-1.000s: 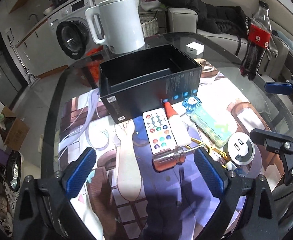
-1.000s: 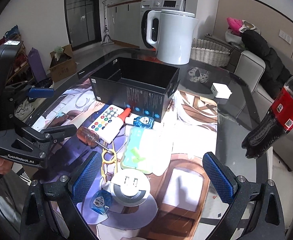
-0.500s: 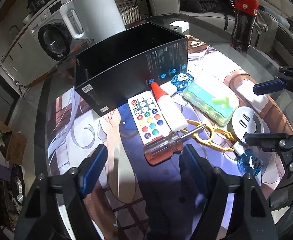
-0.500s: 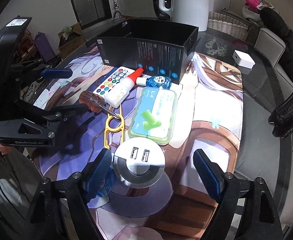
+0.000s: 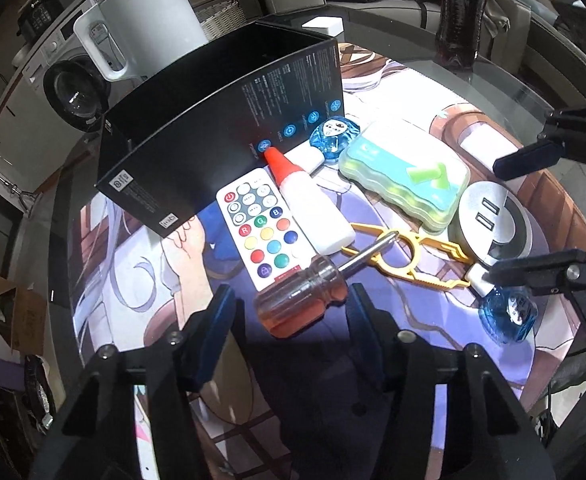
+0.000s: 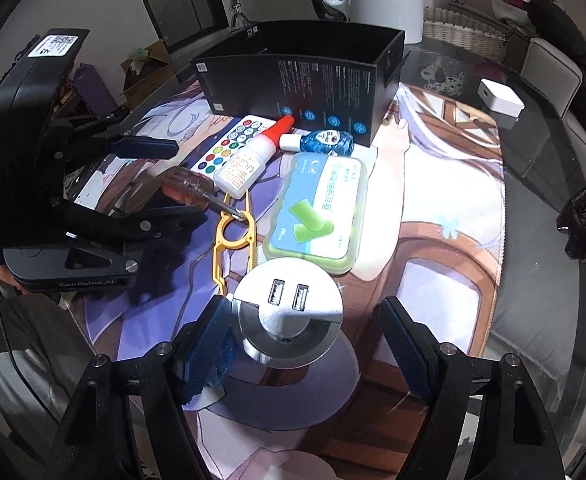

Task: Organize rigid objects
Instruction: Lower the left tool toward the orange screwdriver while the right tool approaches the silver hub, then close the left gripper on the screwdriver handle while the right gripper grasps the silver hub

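An open black box (image 5: 221, 128) stands on the printed mat. In front of it lies a screwdriver (image 5: 301, 300) with a clear orange handle. My left gripper (image 5: 291, 320) straddles that handle; its jaws are closing and the pads (image 5: 221, 320) stand just clear of it. From the right wrist view, the left gripper (image 6: 169, 182) hangs over the same handle. A round silver USB hub (image 6: 289, 320) sits between the closing jaws of my right gripper (image 6: 307, 344), with the right pad (image 6: 401, 344) still apart from it.
By the box lie a remote (image 5: 261, 224), a glue bottle (image 5: 313, 208), a green case (image 5: 405, 176), a yellow plastic tool (image 5: 413, 256) and two blue dispensers (image 5: 335, 136) (image 5: 509, 316). Behind stand a white kettle (image 5: 145, 20), a cola bottle (image 5: 459, 12) and a white adapter (image 5: 323, 24).
Both grippers have come down toward the mat and their jaws have narrowed, the left around the screwdriver handle, the right around the silver hub.
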`<action>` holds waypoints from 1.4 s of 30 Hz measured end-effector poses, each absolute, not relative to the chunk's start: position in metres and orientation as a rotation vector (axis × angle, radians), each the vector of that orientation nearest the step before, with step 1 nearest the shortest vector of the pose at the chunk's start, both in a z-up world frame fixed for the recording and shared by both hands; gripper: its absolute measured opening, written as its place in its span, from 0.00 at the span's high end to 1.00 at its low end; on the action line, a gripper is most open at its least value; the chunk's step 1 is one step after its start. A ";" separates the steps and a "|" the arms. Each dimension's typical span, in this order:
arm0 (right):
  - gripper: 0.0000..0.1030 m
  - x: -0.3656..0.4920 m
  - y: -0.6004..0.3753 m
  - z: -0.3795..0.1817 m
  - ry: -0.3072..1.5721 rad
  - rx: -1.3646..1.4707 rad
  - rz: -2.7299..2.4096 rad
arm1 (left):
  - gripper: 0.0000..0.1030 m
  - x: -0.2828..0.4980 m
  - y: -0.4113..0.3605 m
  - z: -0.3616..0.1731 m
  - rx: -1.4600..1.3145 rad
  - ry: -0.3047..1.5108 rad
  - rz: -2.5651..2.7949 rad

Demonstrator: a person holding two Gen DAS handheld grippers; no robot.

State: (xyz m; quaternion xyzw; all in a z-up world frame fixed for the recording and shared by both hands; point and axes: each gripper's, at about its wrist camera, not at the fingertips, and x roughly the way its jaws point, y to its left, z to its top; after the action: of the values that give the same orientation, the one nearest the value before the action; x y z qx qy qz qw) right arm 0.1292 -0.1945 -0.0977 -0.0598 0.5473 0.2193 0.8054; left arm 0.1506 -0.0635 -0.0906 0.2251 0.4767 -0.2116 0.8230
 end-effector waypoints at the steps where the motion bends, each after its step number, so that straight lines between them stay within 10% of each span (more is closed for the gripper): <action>1: 0.23 0.129 -0.195 -0.099 1.177 -0.106 0.480 | 0.51 0.150 -0.063 -0.091 0.473 1.025 -0.454; 8: 0.38 0.125 -0.192 -0.097 1.176 -0.098 0.516 | 0.68 0.141 -0.057 -0.091 0.401 1.094 -0.485; 22: 0.44 0.127 -0.195 -0.096 1.191 -0.064 0.528 | 0.51 0.142 -0.061 -0.085 0.473 1.013 -0.501; 26: 0.44 0.127 -0.194 -0.096 1.189 -0.069 0.528 | 0.69 0.135 -0.077 -0.092 0.545 1.001 -0.546; 34: 0.44 0.122 -0.193 -0.095 1.186 -0.079 0.540 | 0.69 0.127 -0.075 -0.088 0.447 1.082 -0.579; 42: 0.44 0.123 -0.192 -0.096 1.187 -0.081 0.533 | 0.36 0.113 -0.080 -0.070 0.480 0.997 -0.531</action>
State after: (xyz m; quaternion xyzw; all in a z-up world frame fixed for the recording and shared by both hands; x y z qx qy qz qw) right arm 0.1231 -0.1924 -0.0961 -0.0379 0.5524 0.2482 0.7949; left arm 0.1135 -0.0797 -0.0702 0.2251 0.4678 -0.2491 0.8176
